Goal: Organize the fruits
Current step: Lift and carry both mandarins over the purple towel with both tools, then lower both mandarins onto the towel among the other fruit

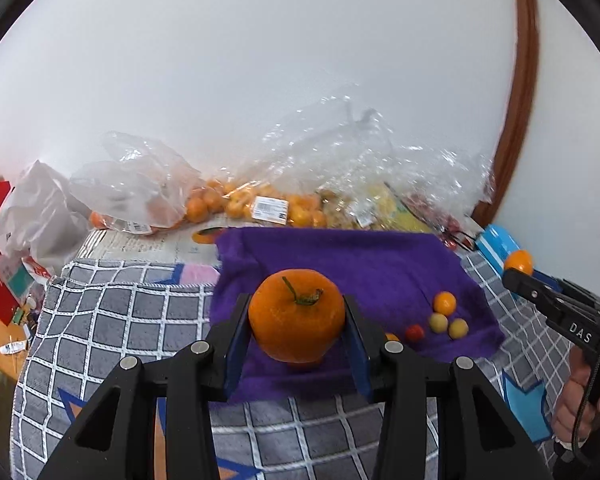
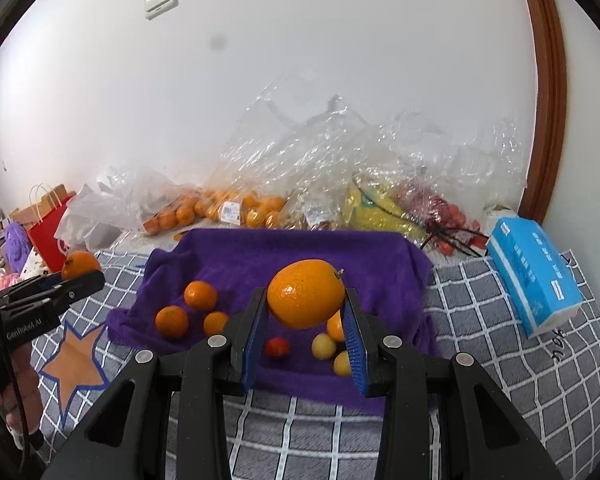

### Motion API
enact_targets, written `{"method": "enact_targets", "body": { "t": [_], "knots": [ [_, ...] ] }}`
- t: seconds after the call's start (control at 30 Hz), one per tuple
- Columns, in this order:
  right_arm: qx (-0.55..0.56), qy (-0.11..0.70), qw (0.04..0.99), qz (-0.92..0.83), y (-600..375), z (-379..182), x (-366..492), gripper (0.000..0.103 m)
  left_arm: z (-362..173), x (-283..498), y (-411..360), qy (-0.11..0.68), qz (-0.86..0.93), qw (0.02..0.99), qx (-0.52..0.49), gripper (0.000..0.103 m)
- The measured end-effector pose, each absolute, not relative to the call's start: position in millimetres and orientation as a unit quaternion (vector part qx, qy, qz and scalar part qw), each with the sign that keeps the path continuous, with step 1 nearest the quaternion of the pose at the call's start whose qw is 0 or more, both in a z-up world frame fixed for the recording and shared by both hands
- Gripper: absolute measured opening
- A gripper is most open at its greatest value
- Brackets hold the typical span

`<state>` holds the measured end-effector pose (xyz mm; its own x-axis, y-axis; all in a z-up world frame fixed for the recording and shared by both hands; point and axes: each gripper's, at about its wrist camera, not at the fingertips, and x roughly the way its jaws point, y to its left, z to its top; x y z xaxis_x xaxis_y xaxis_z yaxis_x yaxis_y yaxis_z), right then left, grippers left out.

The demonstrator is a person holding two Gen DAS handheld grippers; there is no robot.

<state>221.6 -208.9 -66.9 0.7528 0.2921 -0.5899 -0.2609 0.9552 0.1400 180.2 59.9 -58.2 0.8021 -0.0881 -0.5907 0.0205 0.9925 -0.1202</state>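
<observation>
My left gripper (image 1: 297,330) is clamped on a big orange with a green stem (image 1: 297,316), and my right gripper (image 2: 306,326) is clamped on a smoother orange (image 2: 306,294) lying on its side between the pads. Both fruits hang clear above the purple towel (image 2: 284,248) spread under and ahead of my grippers.

As I judge it, the sorting is partway. Below and left of my right gripper three small oranges (image 2: 192,310) sit close together on the towel; just beneath its pads lie a small red fruit (image 2: 277,346) and a few small yellow fruits (image 2: 324,346). Beyond the towel, against the wall, clear plastic bags (image 2: 236,204) hold many more oranges, along with other packs of fruit I can't identify. So the two I carry need setting down, and most of the fruit remains bagged.

For room: the far half of the towel ahead of both grippers is bare. A blue tissue pack (image 2: 534,276) lies to the right of my right gripper, off the towel on the grey checked cover (image 2: 480,320). The towel's near edge sits right under my fingers, so I'd place forward, not back.
</observation>
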Motion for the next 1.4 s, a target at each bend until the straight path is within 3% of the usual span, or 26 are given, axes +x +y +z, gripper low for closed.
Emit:
{"method": "enact_targets", "body": {
  "t": [0.33,0.67,1.4],
  "knots": [
    [0.030,0.315,0.934,0.166,-197.8,-65.9,254.1,0.037,-73.2,214.5,43.2,0.325,-0.050,0.942,-0.069,0.041],
    [0.037,0.350,0.922,0.163,-205.4,-106.9,276.5,0.037,-110.6,231.2,31.7,0.330,-0.066,0.939,-0.063,0.041],
    [0.037,0.369,0.914,0.166,-200.9,-137.4,287.9,0.037,-128.1,239.5,39.6,0.343,-0.074,0.931,-0.096,0.041]
  ]
}}
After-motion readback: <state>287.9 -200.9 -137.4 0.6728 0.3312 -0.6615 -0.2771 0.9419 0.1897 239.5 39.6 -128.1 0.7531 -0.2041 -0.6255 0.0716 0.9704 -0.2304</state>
